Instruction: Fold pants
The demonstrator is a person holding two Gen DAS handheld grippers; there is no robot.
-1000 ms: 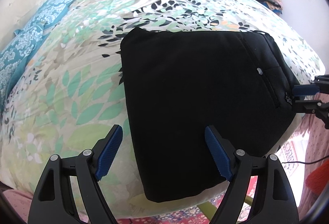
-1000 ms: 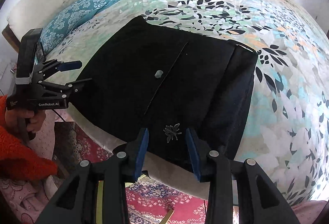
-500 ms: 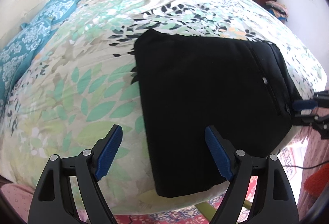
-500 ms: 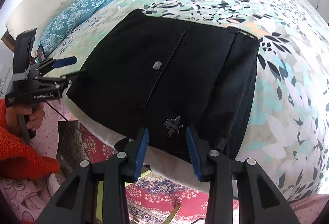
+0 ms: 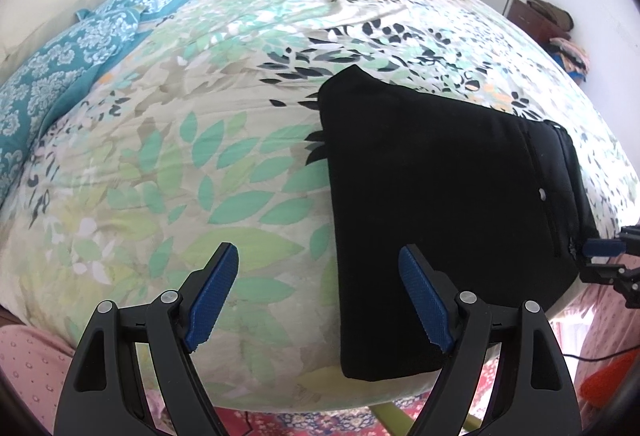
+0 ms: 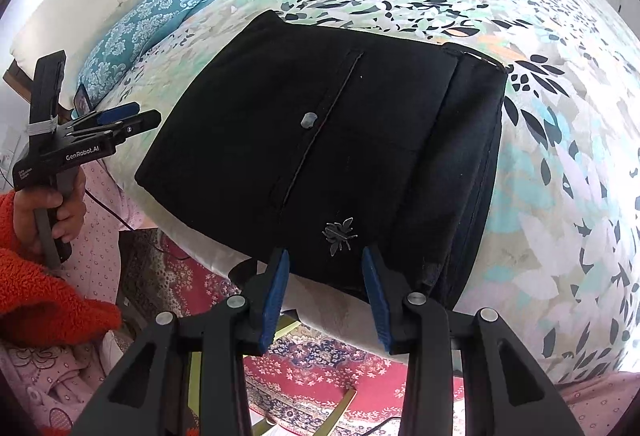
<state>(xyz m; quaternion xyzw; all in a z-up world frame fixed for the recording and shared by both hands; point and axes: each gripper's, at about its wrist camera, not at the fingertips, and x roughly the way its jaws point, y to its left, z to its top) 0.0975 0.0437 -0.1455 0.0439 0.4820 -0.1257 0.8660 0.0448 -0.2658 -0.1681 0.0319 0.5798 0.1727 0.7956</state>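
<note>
the pants (image 6: 340, 139) are lying folded into a neat black square near the bed's (image 5: 200, 163) edge. i'm holding my left gripper (image 5: 318, 300) wide and my right gripper (image 6: 324, 300) narrower, both empty; folding is looking done.

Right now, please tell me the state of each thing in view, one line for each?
Black pants: folded into a flat rectangle at the bed edge, touched by neither gripper.
Left gripper: jaws wide open, empty, above the bedspread.
Right gripper: jaws partly open, gripping nothing.
Pocket button: fastened, facing up.
</note>
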